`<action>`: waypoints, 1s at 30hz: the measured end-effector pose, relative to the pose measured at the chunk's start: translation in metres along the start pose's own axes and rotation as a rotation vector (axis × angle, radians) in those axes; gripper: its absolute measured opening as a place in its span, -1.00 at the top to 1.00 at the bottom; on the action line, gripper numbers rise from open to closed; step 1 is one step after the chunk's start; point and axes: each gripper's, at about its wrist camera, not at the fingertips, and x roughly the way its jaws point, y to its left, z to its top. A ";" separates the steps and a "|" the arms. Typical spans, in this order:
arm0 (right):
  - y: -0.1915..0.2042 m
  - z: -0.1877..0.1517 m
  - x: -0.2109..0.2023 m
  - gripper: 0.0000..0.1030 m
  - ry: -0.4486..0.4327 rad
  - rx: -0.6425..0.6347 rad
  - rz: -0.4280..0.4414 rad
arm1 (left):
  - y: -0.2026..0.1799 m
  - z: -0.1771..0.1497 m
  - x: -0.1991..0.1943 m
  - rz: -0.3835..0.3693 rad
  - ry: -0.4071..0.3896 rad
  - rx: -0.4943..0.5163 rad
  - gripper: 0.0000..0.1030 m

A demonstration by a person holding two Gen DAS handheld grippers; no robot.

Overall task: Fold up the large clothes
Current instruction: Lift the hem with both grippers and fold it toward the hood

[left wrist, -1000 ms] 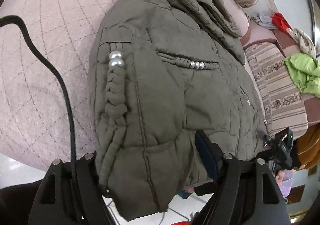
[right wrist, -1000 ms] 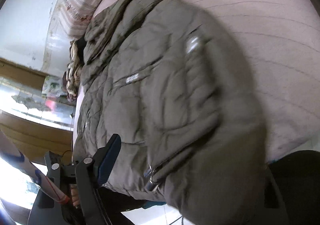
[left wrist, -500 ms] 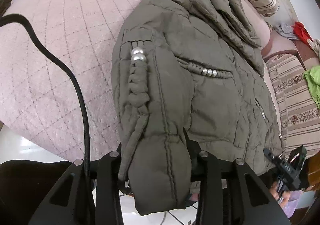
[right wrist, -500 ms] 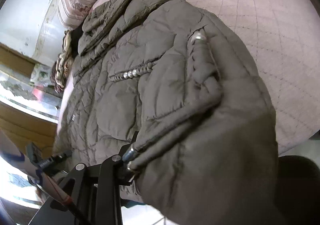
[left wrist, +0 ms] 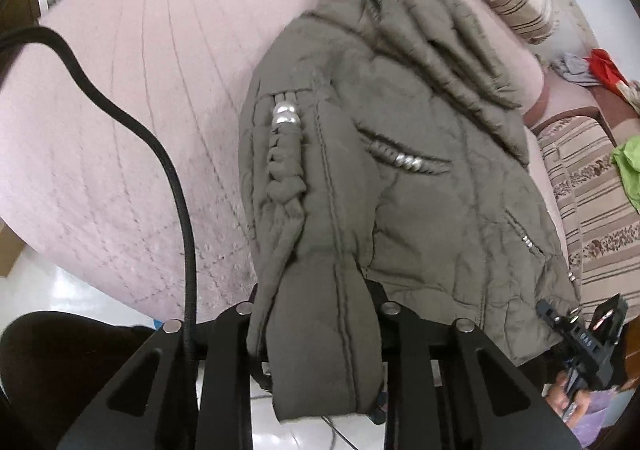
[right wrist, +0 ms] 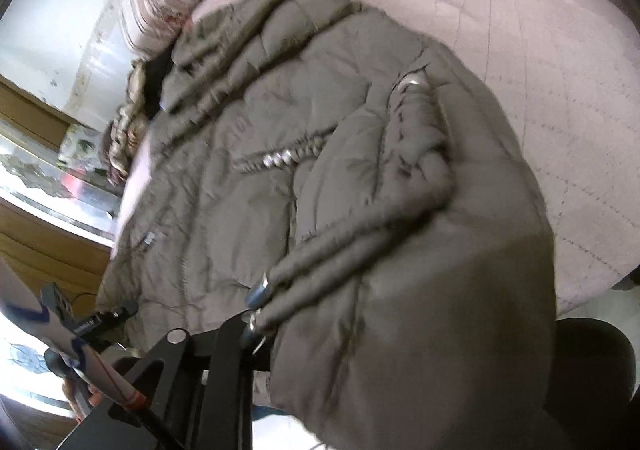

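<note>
Showing olive-green across the quilted puffer jacket [left wrist: 420,186], with silver metal beads [left wrist: 286,114] shining on its braided cords. Lying under it, a pale pink bedspread [left wrist: 120,130] stitched in a faint diamond grid. Running behind, beige-and-brown striped cushions [left wrist: 592,202] with a floral band. Glowing lime green on a crumpled cloth [left wrist: 628,166], red on another [left wrist: 602,64]. Looking matte black on the fingers [left wrist: 224,370] and the cable [left wrist: 176,178].
</note>
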 end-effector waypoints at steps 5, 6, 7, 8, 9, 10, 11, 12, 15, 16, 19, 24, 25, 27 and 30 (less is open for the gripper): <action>0.009 -0.005 -0.034 0.58 -0.037 -0.020 0.070 | -0.007 -0.010 -0.034 0.007 -0.066 0.054 0.64; 0.009 -0.007 -0.039 0.59 -0.036 -0.027 0.077 | -0.007 -0.013 -0.039 0.007 -0.073 0.062 0.64; 0.010 -0.011 -0.045 0.59 -0.034 -0.034 0.085 | -0.006 -0.015 -0.044 0.004 -0.078 0.063 0.64; 0.010 -0.014 -0.049 0.59 -0.031 -0.037 0.090 | -0.006 -0.017 -0.045 0.000 -0.081 0.064 0.64; 0.009 -0.016 -0.051 0.59 -0.028 -0.039 0.092 | -0.005 -0.020 -0.047 -0.001 -0.082 0.066 0.64; 0.008 -0.019 -0.054 0.59 -0.023 -0.044 0.090 | -0.006 -0.020 -0.047 0.001 -0.081 0.067 0.64; 0.008 -0.021 -0.056 0.59 -0.019 -0.054 0.083 | -0.006 -0.021 -0.047 0.003 -0.080 0.066 0.64; 0.009 -0.022 -0.057 0.59 -0.017 -0.063 0.077 | -0.006 -0.019 -0.046 0.003 -0.079 0.064 0.64; 0.013 -0.018 -0.058 0.59 -0.011 -0.081 0.058 | -0.002 -0.020 -0.049 -0.006 -0.091 0.061 0.65; 0.017 -0.013 -0.058 0.59 -0.013 -0.083 0.062 | -0.005 -0.014 -0.048 -0.007 -0.104 0.059 0.65; 0.033 0.004 -0.060 0.59 -0.038 -0.107 0.068 | -0.011 0.001 -0.052 0.011 -0.140 0.064 0.65; 0.063 0.040 -0.067 0.59 -0.100 -0.155 0.086 | -0.026 0.042 -0.061 0.031 -0.204 0.071 0.65; 0.070 0.049 -0.066 0.59 -0.113 -0.155 0.089 | -0.028 0.050 -0.062 0.030 -0.218 0.068 0.65; 0.081 0.064 -0.065 0.59 -0.137 -0.153 0.095 | -0.037 0.071 -0.062 0.038 -0.235 0.057 0.65; 0.097 0.090 -0.065 0.59 -0.177 -0.149 0.102 | -0.044 0.102 -0.066 0.032 -0.260 0.040 0.65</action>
